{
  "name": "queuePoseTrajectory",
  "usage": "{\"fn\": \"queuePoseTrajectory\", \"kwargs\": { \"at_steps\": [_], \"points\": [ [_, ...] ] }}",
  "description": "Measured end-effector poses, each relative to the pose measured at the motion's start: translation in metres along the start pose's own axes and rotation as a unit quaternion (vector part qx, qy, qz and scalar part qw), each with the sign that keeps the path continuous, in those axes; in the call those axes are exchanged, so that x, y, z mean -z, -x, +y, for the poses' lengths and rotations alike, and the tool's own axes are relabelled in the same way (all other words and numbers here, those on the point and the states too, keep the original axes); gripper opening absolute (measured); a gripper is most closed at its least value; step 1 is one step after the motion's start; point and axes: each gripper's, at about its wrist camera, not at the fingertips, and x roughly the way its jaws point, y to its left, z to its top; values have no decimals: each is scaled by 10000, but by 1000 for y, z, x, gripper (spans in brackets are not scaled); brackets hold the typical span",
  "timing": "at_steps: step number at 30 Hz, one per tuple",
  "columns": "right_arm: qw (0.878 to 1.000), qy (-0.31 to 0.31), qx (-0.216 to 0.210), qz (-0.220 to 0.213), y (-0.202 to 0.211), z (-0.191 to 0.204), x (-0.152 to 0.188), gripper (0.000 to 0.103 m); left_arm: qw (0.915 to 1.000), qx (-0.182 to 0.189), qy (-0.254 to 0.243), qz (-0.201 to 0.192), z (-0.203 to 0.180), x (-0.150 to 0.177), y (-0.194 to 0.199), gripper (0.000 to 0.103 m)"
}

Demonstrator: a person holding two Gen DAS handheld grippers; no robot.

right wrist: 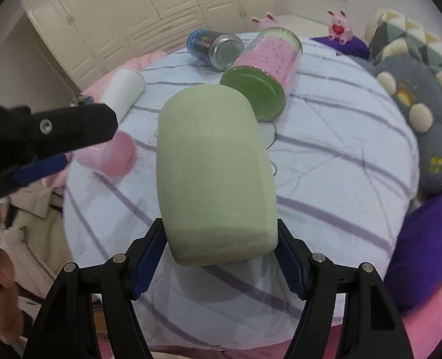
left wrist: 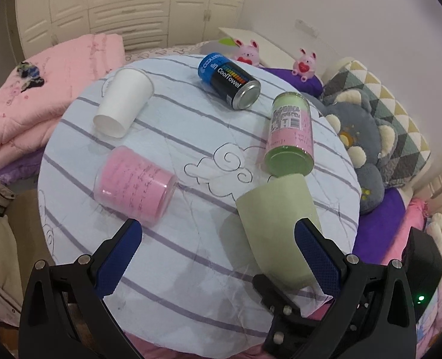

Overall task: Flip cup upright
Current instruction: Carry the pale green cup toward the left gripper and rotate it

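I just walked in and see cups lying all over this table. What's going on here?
A person holding a gripper in each hand is setting tipped-over cups upright. The right gripper is around the wide end of the green cup, which is tilted, its rounded base pointing away. The left gripper is open and holds nothing. On the round table a white cup, pink cup, can and jar lie on their sides.

A white paper cup (left wrist: pixel 124 102) lies on its side near the round table's (left wrist: pixel 191 137) far left edge, and a clear jar of pink paper (left wrist: pixel 134 185) lies at the left edge. A blue-and-black CoolTowel can (left wrist: pixel 228 80) lies by the far edge, with a clear green-lidded jar (left wrist: pixel 289 133) toward the right edge. Two pink bunny toys (left wrist: pixel 304 64) sit beyond the table, a grey flower cushion (left wrist: pixel 358 146) at its right.
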Motion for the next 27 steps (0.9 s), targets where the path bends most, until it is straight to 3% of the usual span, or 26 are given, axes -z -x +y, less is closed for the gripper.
{"fn": "queuePoseTrajectory", "kwargs": {
  "at_steps": [7,12,18,23,27],
  "points": [
    [9997,161,-177,90,8,-9,7,83,9999,-28,97,-8,-9,5,4,103],
    [9995,250,-173,-88,33,-27,16,83,9998,-68,88,-158,-25,6,6,103],
    [9966,347,340,-662,67,-52,13,83,9979,-413,-48,-493,-45,9,16,103],
    [9921,476,706,-918,77,-65,5,83,9976,-498,46,-482,-56,13,14,103],
    [9908,550,731,-998,77,-68,3,83,9977,-515,283,-333,-58,16,7,103]
  ]
}}
